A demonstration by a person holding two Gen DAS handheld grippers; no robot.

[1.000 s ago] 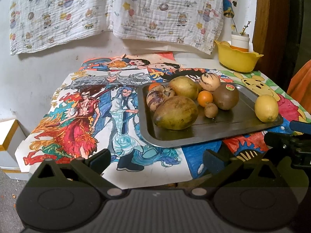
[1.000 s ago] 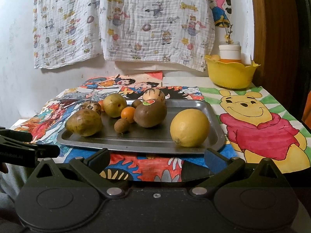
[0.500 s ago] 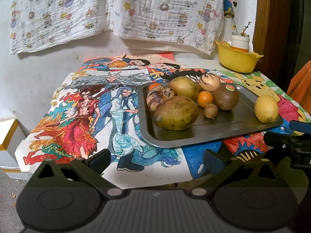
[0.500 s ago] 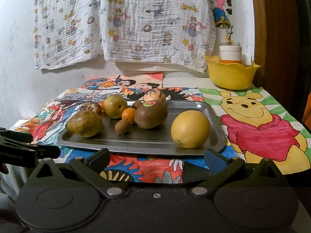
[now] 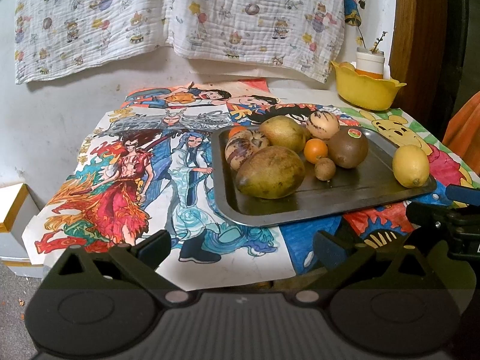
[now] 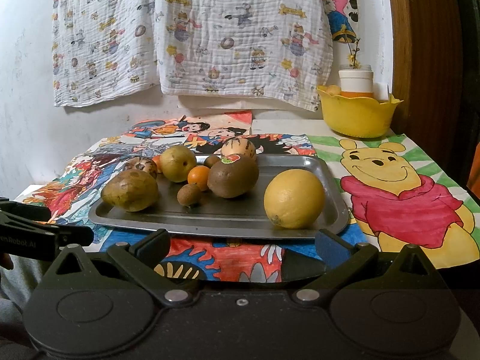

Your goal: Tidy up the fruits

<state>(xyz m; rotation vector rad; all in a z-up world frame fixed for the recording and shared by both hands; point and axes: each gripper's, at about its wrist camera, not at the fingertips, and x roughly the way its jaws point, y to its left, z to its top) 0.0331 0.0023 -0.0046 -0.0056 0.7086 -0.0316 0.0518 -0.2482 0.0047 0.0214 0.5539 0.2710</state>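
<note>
Cartoon-papered bench (image 5: 192, 258) under hung cloth (image 6: 192, 36), fruits grouped on metal tray (image 6: 333, 186), lemon (image 6: 294, 198) nearest right gripper (image 6: 241, 244), yellow bowl (image 6: 357, 115) behind holding perhaps a jar, left gripper (image 5: 241, 244) before tray, both fingers spread, empty.

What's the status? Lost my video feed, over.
Left gripper and right gripper both open, empty, short of the table. Round yellow lemon sits apart from the other fruit on the grey metal tray. Nothing in the way.
</note>
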